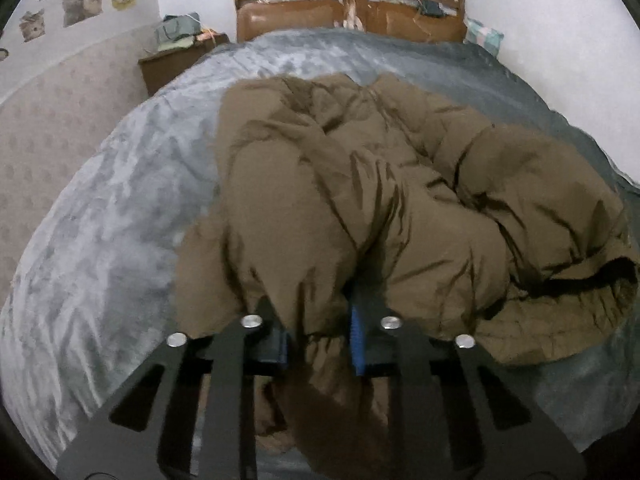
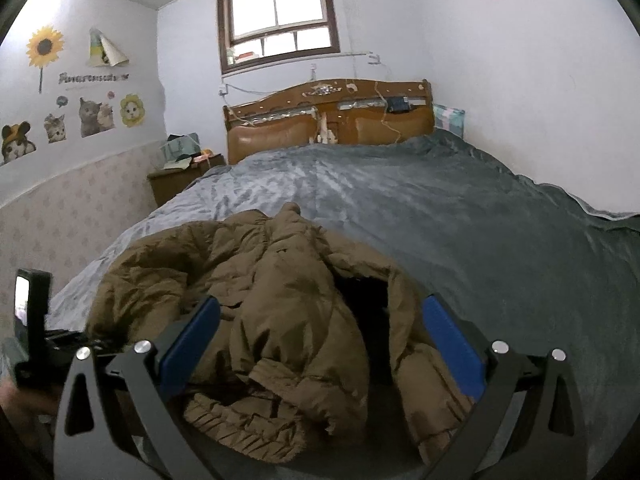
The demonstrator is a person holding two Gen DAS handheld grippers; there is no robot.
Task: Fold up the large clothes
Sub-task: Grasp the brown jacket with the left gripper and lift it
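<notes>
Pinching a fold of the brown coat (image 1: 360, 184) between its pads, the left gripper (image 1: 320, 340) starts the fold; the right gripper (image 2: 320, 344) gapes empty, coat heaped just ahead; next likely needs its own hold.

Grey-blanketed bed (image 2: 460, 216) under crumpled brown coat (image 2: 280, 300)

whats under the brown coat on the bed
The brown coat lies crumpled on a grey blanket that covers the bed. Blanket shows on all sides of it; anything directly beneath the coat is hidden by its bulk.
</notes>
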